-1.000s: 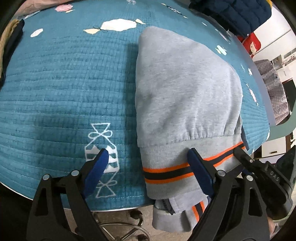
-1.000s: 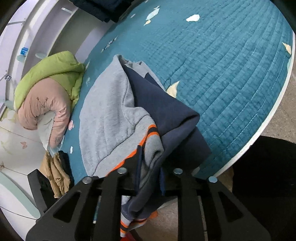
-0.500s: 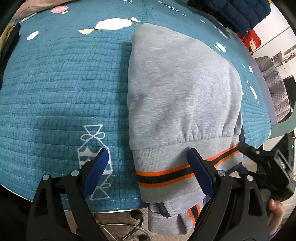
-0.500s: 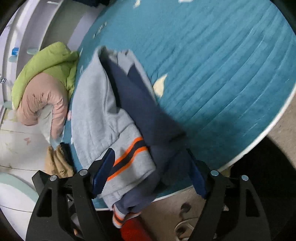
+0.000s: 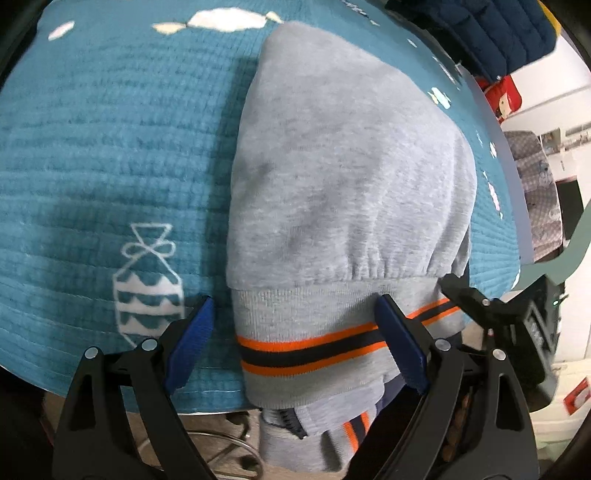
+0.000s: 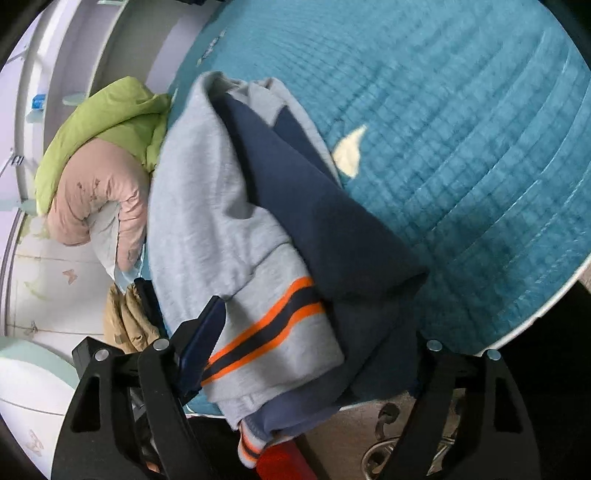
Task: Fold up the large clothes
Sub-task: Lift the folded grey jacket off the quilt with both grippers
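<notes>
Folded grey sweatshirt (image 5: 343, 184) lying on a teal quilted cover (image 5: 110, 147) at the near edge of the surface, its ribbed hem with orange and dark stripes (image 5: 314, 347) overhanging that edge. Left gripper (image 5: 295, 343): jaws spread wide and released, the blue-padded fingers (image 5: 188, 343) straddling the hem's left portion; one pad lies over the quilt just left of the garment, the other over the striped band, neither visibly pinching cloth. Right gripper (image 6: 306, 354): jaws likewise parted and holding nothing, with the hem corner and the navy inner layer (image 6: 332, 221) lying between and beyond them; the left pad sits just beside the grey fabric, the right pad hidden behind navy cloth. Beyond the sweatshirt, at the far side, a green and pink padded bundle (image 6: 96, 166); a navy quilted garment (image 5: 480, 29) lies at the cover's far corner.
</notes>
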Tool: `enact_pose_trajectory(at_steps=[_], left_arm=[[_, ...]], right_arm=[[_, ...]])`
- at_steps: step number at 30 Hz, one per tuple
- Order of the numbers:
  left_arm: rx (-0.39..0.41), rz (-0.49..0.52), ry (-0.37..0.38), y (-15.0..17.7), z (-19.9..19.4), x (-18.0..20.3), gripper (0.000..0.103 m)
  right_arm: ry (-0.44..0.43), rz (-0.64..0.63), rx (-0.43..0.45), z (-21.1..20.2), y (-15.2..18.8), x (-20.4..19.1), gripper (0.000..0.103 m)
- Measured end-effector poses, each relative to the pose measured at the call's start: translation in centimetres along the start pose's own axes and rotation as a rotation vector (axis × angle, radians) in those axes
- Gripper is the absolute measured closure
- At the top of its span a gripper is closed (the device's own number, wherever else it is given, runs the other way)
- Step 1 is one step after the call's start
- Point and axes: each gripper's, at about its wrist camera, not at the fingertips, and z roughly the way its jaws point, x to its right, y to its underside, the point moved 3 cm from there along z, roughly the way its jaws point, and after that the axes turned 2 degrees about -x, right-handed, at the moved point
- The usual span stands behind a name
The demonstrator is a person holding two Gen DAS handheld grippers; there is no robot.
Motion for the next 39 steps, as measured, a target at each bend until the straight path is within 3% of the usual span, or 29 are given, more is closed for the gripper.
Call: enact_pose_trajectory(at_steps=[2,4,5,9,10,14,20,27,39], left_arm=[[0.006,0.005,-0.008,0.0,0.2,0.1,0.015],[0.024,0.038,-0.033,-0.1,0.0,0.8,0.016],[0.041,0.071,-0.044,-0.1,-0.1,1.5,0.024],[0.060,0.130,-0.093,0.0,-0.4,3.0,0.028],[0.070,0.154,-0.111,0.1,-0.6,3.3,0.034],[0.111,0.226,-0.164,0.3,-1.3,4.4,0.052],[0.167,0.295,-0.203,0.4,-2.9,4.9,0.061],[0.250,0.345,-0.240,0.2,-5.7,5.3,0.064],[0.351,0.362,-0.225,-0.3,-11.5,6.1,0.066]], right_arm=[[0.021,-0.032,0.007,-0.1,0.2,-0.8,0.031],[0.032,-0.065,0.009,-0.2,0.4,-1.5,0.048],[0.013,-0.076,0.007,-0.2,0.6,-2.0,0.059],[0.128,-0.204,0.044,-0.1,1.0,-4.3,0.073],[0.158,-0.238,0.055,-0.1,1.2,-4.8,0.075],[0.314,-0.432,0.131,0.2,2.6,-8.5,0.078],[0.426,-0.613,0.216,0.9,3.9,-12.0,0.079],[0.451,-0.707,0.271,-0.2,5.3,-13.6,0.079],[0.410,-0.793,0.373,-2.8,7.0,-18.9,0.079]])
